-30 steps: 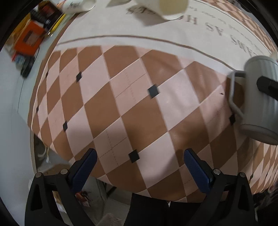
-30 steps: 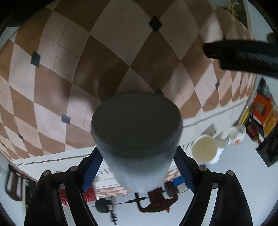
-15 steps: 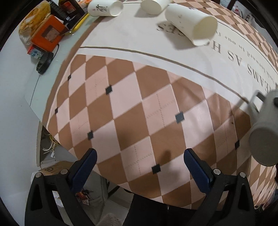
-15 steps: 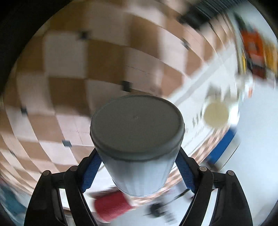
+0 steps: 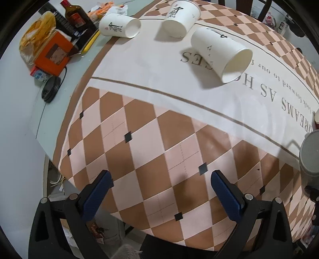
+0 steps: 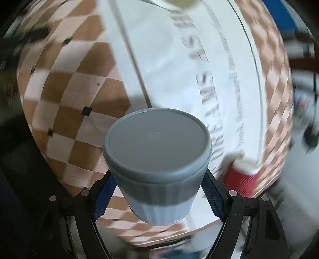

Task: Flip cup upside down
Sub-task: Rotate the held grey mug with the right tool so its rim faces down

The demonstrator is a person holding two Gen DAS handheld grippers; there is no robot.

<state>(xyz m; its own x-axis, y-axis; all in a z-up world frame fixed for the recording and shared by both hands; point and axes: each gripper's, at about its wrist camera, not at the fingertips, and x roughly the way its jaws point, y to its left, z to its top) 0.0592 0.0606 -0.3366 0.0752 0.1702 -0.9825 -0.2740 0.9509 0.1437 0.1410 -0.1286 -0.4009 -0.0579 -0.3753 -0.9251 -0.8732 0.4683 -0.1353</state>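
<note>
Right gripper (image 6: 158, 197): blue pads clamped on both sides of a grey cup (image 6: 157, 159), ribbed wall, flat closed base facing the camera, mouth turned away; cup held above the cloth (image 6: 65, 95), not touching it; the same cup shows at the 3 o'clock edge of the left wrist view (image 5: 310, 155), partly cut off. Left gripper (image 5: 161, 189): fingers wide apart, nothing between them, hovering over the checked brown-and-pink part of the cloth. Cloth: white band with grey lettering crossing from 10 to 3 o'clock in the left view. White paper cups: three lying on their sides, one at 1 o'clock (image 5: 221, 53) on the lettering, mouth toward 4 o'clock; one at 12 o'clock (image 5: 179, 18); one at 11 o'clock (image 5: 119, 25), at the cloth edge. Red cup (image 6: 242, 179): at 4 o'clock in the right view, just beside the grey cup's image, blurred, posture unclear. Off the cloth at 10 o'clock: orange box (image 5: 52, 53), dark bottle (image 5: 74, 16), black disc with cord (image 5: 50, 88). Right view heavily motion-blurred at the edges
</note>
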